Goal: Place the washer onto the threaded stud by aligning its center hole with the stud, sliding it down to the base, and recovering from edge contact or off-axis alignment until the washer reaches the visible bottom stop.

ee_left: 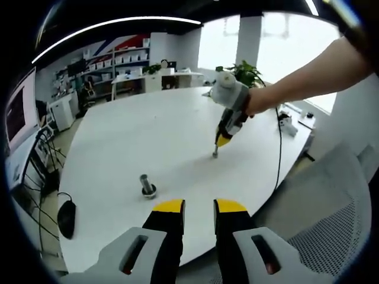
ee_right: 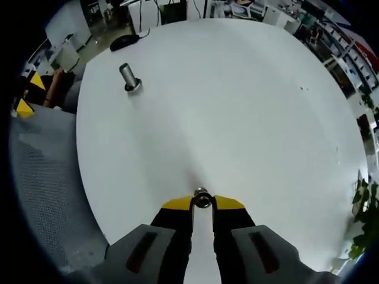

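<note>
A grey threaded stud (ee_left: 146, 184) stands upright on its round base on the white table (ee_left: 154, 136), just beyond my left gripper (ee_left: 199, 206), whose yellow-tipped jaws stand apart with nothing between them. Farther across the table, a person's hand holds my right gripper (ee_left: 217, 151) tip-down on the tabletop. In the right gripper view, the right gripper (ee_right: 202, 202) is shut on a small metal washer (ee_right: 202, 198) held between its yellow tips. The stud (ee_right: 128, 77) stands far off at the upper left of that view.
A black mouse (ee_left: 66, 218) and its cable lie at the table's left edge. A black cable (ee_left: 279, 148) runs over the right edge near a white object (ee_left: 288, 125). A grey mesh chair (ee_left: 331, 213) sits at the right. Shelves and desks line the back wall.
</note>
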`<move>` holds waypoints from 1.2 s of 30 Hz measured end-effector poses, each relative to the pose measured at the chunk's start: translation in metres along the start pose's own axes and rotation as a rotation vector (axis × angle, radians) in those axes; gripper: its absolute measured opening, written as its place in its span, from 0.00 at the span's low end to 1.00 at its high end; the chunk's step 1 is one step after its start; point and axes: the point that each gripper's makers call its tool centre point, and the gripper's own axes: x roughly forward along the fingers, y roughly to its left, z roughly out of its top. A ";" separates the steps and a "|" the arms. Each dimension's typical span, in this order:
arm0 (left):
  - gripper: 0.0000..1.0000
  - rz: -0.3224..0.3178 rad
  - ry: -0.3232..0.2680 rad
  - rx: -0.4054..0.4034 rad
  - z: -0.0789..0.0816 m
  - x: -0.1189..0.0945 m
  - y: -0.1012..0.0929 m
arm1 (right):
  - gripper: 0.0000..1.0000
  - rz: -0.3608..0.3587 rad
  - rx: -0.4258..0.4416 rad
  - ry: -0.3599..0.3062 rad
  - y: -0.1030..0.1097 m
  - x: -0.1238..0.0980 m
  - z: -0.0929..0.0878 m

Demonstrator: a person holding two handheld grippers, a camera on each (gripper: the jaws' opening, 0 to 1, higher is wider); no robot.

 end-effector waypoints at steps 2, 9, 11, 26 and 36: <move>0.17 -0.001 0.003 0.001 -0.001 0.000 0.000 | 0.13 0.005 0.006 0.002 0.001 0.005 -0.001; 0.17 -0.001 0.016 0.005 -0.003 0.001 0.000 | 0.13 0.017 0.030 0.014 0.008 0.027 -0.007; 0.17 -0.003 0.020 0.004 -0.003 0.002 -0.001 | 0.13 0.015 0.028 0.017 0.009 0.029 -0.009; 0.17 -0.003 0.033 0.003 -0.006 0.002 0.000 | 0.16 0.028 0.106 0.001 0.008 0.025 -0.014; 0.17 -0.007 0.022 0.018 -0.004 0.001 -0.002 | 0.20 -0.035 0.131 -0.091 0.011 -0.010 -0.009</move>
